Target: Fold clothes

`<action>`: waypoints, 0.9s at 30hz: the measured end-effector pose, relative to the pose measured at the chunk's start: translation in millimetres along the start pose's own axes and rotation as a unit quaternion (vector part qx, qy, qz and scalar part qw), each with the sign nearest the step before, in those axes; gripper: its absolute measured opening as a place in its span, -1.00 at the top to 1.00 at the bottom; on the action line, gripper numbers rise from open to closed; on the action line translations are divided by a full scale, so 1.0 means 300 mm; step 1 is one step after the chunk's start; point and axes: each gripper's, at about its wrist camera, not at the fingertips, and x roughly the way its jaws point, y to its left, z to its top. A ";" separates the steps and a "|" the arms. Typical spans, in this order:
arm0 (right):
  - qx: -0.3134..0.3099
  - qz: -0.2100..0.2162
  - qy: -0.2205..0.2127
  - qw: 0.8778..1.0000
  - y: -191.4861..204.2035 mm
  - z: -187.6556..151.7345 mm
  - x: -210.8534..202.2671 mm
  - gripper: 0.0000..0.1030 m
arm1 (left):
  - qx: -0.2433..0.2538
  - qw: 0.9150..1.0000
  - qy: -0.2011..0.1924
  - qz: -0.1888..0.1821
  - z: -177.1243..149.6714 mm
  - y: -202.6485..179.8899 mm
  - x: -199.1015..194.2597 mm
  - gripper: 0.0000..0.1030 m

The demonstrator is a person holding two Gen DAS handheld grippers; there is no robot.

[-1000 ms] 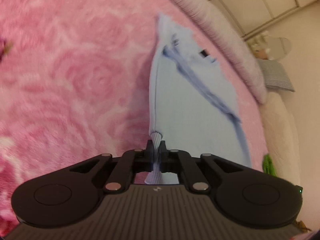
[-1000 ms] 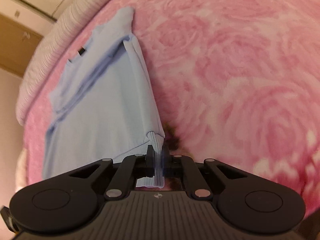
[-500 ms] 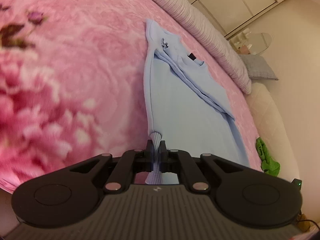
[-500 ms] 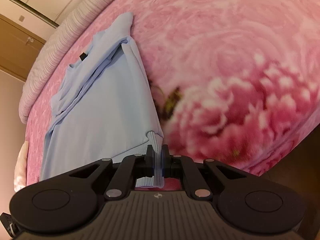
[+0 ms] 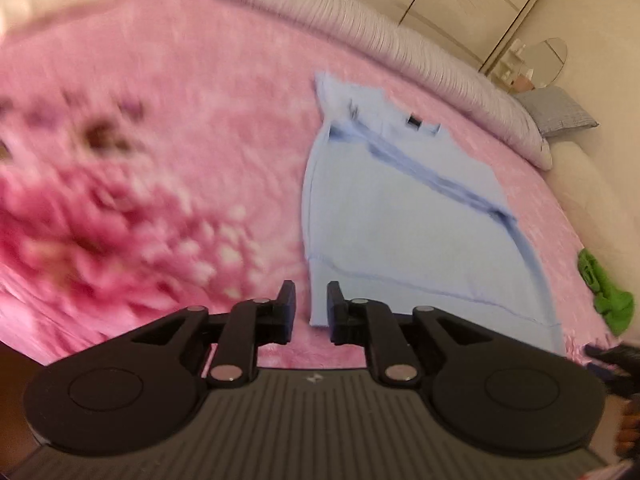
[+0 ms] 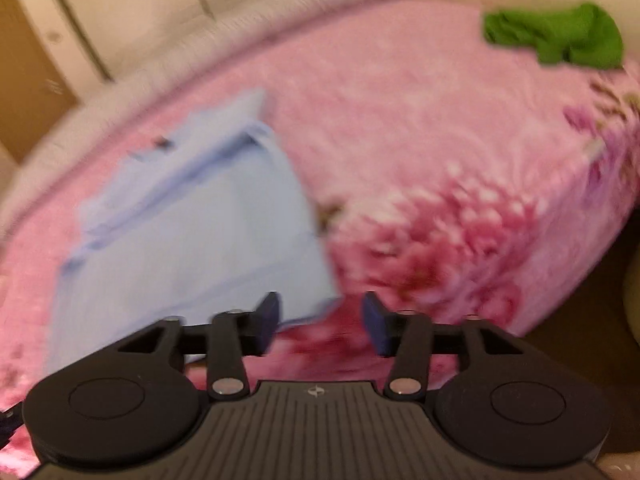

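A light blue shirt (image 5: 404,216) lies flat on the pink floral bed cover (image 5: 180,152), collar at the far end, its sides folded in. It also shows in the right wrist view (image 6: 192,232). My left gripper (image 5: 311,306) is open, just behind the shirt's near left hem corner, which lies between the fingers. My right gripper (image 6: 320,316) is open wide at the shirt's near right hem corner. Neither holds the cloth. Both views are blurred.
A green garment (image 6: 560,36) lies at the far right of the bed; it also shows in the left wrist view (image 5: 604,292). A striped bolster (image 5: 400,52) runs along the far edge, with a grey pillow (image 5: 560,112) and wardrobe doors (image 5: 480,4) behind. The bed's near edge drops to dark floor (image 6: 580,320).
Both grippers were shut on the shirt's hem corners; now both are open and the hem lies on the bed. Both grippers have pulled back toward the near edge.
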 end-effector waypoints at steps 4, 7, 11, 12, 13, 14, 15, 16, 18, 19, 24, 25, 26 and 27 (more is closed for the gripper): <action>-0.056 0.002 -0.024 0.998 0.116 -0.043 -0.126 -0.38 | 0.051 0.999 -0.002 0.008 -0.024 -0.128 -0.095 0.44; -0.084 0.015 -0.023 0.996 0.175 -0.088 -0.182 -0.42 | 0.088 0.996 -0.010 0.000 -0.060 -0.225 -0.147 0.36; -0.114 0.015 -0.024 0.993 0.235 -0.135 -0.220 -0.49 | 0.127 0.992 -0.012 0.011 -0.097 -0.317 -0.169 0.31; -0.119 0.014 -0.024 0.992 0.244 -0.146 -0.230 -0.49 | 0.133 0.991 -0.013 0.015 -0.102 -0.330 -0.171 0.28; -0.124 0.012 -0.024 0.992 0.253 -0.156 -0.241 -0.49 | 0.139 0.990 -0.016 0.021 -0.105 -0.342 -0.170 0.25; -0.126 0.012 -0.025 0.992 0.260 -0.162 -0.249 -0.50 | 0.144 0.989 -0.019 0.026 -0.107 -0.353 -0.170 0.24; -0.128 0.013 -0.026 0.991 0.264 -0.165 -0.251 -0.52 | 0.147 0.988 -0.019 0.031 -0.109 -0.360 -0.169 0.23; -0.129 0.012 -0.027 0.991 0.266 -0.166 -0.250 -0.53 | 0.149 0.988 -0.018 0.035 -0.110 -0.365 -0.166 0.22; -0.130 0.011 -0.027 0.991 0.269 -0.168 -0.247 -0.55 | 0.151 0.988 -0.014 0.041 -0.114 -0.371 -0.154 0.22; -0.130 0.010 -0.027 0.991 0.271 -0.169 -0.245 -0.55 | 0.152 0.987 -0.012 0.044 -0.118 -0.373 -0.146 0.22; -0.130 0.001 -0.020 0.991 0.264 -0.177 -0.224 -0.55 | 0.159 0.986 -0.001 0.053 -0.145 -0.382 -0.122 0.21; -0.130 0.000 -0.020 0.991 0.262 -0.179 -0.224 -0.55 | 0.161 0.986 -0.001 0.052 -0.151 -0.386 -0.123 0.18; -0.130 0.000 -0.019 0.991 0.259 -0.180 -0.224 -0.55 | 0.163 0.985 0.000 0.051 -0.157 -0.391 -0.125 0.17; -0.130 0.000 -0.019 0.991 0.257 -0.181 -0.224 -0.55 | 0.164 0.985 0.001 0.049 -0.161 -0.394 -0.126 0.16</action>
